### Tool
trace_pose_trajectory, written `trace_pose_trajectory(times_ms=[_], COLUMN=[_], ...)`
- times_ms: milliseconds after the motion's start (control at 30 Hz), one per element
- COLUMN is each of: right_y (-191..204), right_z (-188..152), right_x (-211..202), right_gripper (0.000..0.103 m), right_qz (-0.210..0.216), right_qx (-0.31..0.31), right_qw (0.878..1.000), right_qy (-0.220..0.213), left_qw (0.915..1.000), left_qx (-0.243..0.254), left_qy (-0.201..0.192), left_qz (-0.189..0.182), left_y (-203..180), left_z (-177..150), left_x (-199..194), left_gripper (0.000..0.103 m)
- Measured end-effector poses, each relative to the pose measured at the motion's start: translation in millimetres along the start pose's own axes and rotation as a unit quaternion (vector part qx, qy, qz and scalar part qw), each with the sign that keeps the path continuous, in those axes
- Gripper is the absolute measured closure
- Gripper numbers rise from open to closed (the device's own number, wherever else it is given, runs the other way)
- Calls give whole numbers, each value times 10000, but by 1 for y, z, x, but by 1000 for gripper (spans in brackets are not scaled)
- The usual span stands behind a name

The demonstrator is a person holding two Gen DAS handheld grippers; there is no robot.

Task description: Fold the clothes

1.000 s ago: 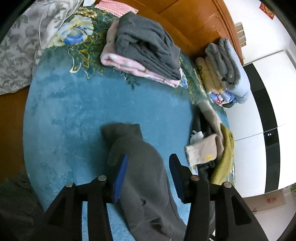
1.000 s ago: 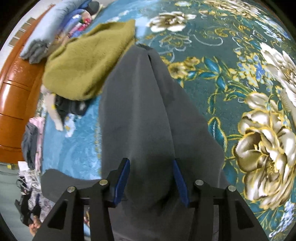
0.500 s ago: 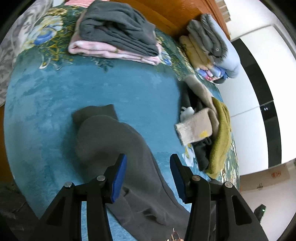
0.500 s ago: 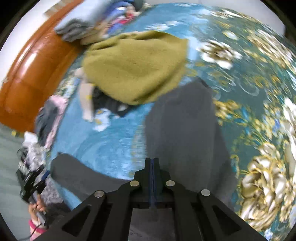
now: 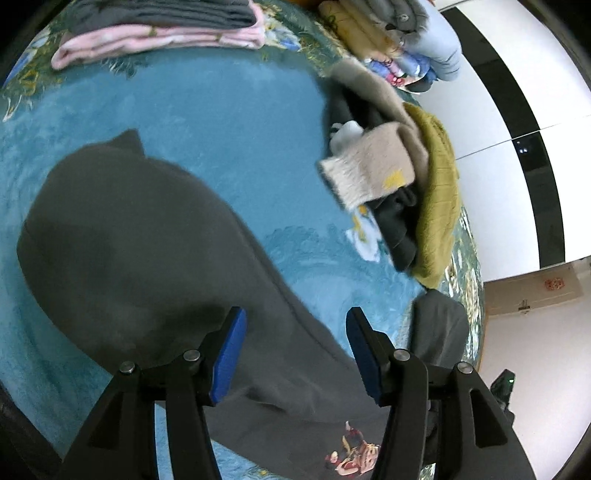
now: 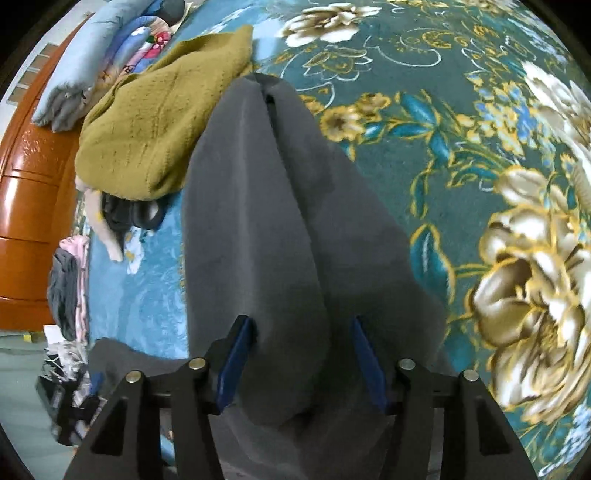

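1. Grey garment (image 6: 280, 229) lies spread on a teal floral blanket (image 6: 461, 122), long and narrow, running straight ahead of the right hand-held gripper (image 6: 301, 354) with a slit at its far tip.
2. Right hand-held gripper: blue pads apart, with a fold of the grey cloth between them. The left pad (image 6: 236, 365) looks to be against the cloth; the right one stands clear, so nothing is clamped. Its jaws have just been opening.
3. Left hand-held gripper (image 5: 295, 354): pads apart over the other end of the grey garment (image 5: 140, 236), with the garment's edge and bare blanket (image 5: 207, 122) showing between them. Nothing is gripped. Its jaws have just been opening too.
4. A small printed figure (image 5: 354, 454) shows on the grey cloth near the left hand-held gripper's right finger.
5. Ahead and to the right of the left hand-held gripper sits a loose heap: an olive knit (image 5: 439, 192), a beige fuzzy piece (image 5: 369, 170) and dark cloth beneath.
6. Far ahead of it, a folded stack (image 5: 162, 26) of grey on pink.
7. In the right wrist view the olive knit (image 6: 159, 125) lies ahead to the left, touching the grey garment's edge.
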State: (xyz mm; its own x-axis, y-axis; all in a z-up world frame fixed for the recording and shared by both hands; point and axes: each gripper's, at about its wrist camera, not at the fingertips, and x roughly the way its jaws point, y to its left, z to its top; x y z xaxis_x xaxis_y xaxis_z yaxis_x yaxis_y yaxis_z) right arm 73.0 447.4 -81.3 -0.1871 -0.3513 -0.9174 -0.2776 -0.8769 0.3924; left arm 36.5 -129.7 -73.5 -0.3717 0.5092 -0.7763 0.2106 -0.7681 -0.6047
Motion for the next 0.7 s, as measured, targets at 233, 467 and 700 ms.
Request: trace_pose_trajectory(times_ms=[233,467,700], right_y=[96,240,362], right_z=[-4,-5,16], right_x=[-53,-97,-36], right_gripper=[98,98,98], right_qz=[369,1326,1622], right_qx=[-1149,-2604,-3084], right_qw=[9921,9562,9357], right_qy=[-339,-184,552], left_qw=[9996,9972,9906], left_qx=[-120,-456,-959], left_qy=[-205,-492,-791], left_qz=[-126,-344,-564], left_y=[17,36,63], left_z=[4,13,21], left_x=[-12,-26,-40], left_gripper=[45,45,45])
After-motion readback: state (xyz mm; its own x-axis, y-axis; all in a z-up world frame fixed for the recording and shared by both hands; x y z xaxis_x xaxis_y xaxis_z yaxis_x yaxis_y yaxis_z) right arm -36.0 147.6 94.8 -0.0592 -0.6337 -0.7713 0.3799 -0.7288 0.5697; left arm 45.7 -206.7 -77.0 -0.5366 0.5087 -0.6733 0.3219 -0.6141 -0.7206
